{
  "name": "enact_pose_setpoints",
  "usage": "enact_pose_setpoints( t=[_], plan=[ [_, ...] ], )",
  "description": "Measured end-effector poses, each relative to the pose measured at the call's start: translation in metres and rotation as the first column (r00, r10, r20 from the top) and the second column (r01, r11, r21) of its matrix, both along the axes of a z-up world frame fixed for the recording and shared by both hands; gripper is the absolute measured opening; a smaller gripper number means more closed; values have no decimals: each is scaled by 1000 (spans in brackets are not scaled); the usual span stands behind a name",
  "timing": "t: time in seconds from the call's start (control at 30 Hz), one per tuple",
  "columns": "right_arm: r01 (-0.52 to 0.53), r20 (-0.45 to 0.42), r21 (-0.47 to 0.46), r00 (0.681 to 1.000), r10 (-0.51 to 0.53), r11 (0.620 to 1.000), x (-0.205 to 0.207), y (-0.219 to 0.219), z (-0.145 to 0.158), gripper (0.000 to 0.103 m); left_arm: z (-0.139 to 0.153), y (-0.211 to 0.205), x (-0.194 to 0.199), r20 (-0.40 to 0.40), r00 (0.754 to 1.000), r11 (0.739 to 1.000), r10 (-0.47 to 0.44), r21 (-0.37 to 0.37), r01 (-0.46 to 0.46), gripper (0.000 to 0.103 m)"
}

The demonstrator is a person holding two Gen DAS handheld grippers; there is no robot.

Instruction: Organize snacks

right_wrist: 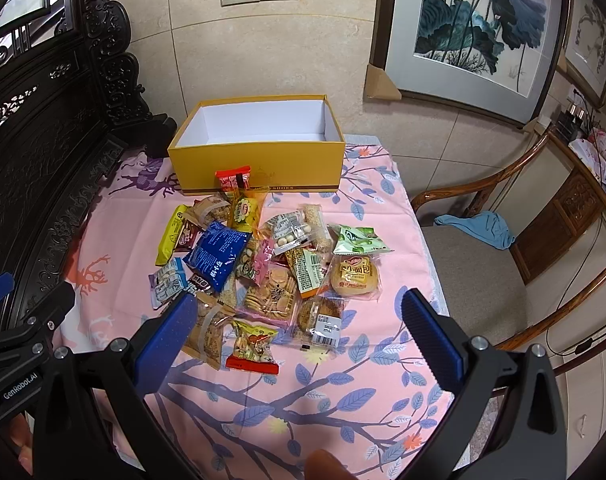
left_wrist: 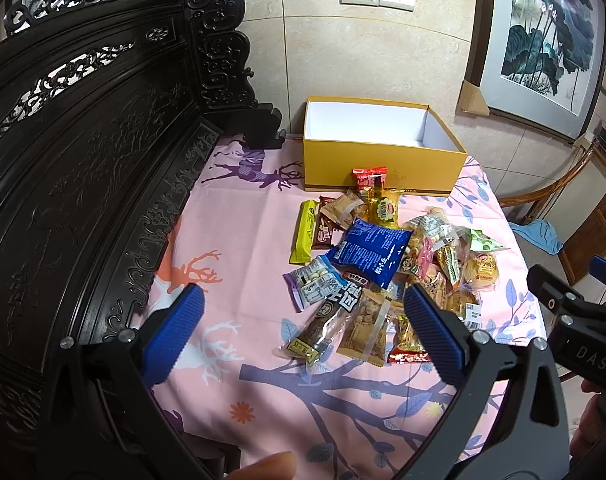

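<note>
- Risk of a double pick is judged high: snack packets (right_wrist: 259,264) are heaped, overlapping, on the desk (right_wrist: 383,392) before the box.
- Slippery wrappers may be dropped by released fingers.
- Left gripper (left_wrist: 303,320) and right gripper (right_wrist: 299,320) are held spread, grasping nothing.
- Yellow box (right_wrist: 259,160) is seen empty.

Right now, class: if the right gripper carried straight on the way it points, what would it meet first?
Most likely the snack pile: the open right gripper aims at its near edge, around the red-and-yellow packet. The yellow box lies beyond. Depth is uncertain.
</note>
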State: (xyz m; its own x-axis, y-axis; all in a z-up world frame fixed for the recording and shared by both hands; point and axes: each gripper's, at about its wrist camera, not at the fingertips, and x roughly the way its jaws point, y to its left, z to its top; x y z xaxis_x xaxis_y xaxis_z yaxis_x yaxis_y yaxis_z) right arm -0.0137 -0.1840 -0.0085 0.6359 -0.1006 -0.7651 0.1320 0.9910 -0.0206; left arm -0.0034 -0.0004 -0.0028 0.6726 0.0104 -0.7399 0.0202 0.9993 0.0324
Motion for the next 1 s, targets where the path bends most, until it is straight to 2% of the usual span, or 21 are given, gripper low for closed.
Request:
enact_pose_setpoints(
  t=[1.0],
  plan=[
    [-3,-5,0,1000,3,1000,2,1,-3,102,0,0,5,-5,1000,1000,-4,0,4,101]
  ],
)
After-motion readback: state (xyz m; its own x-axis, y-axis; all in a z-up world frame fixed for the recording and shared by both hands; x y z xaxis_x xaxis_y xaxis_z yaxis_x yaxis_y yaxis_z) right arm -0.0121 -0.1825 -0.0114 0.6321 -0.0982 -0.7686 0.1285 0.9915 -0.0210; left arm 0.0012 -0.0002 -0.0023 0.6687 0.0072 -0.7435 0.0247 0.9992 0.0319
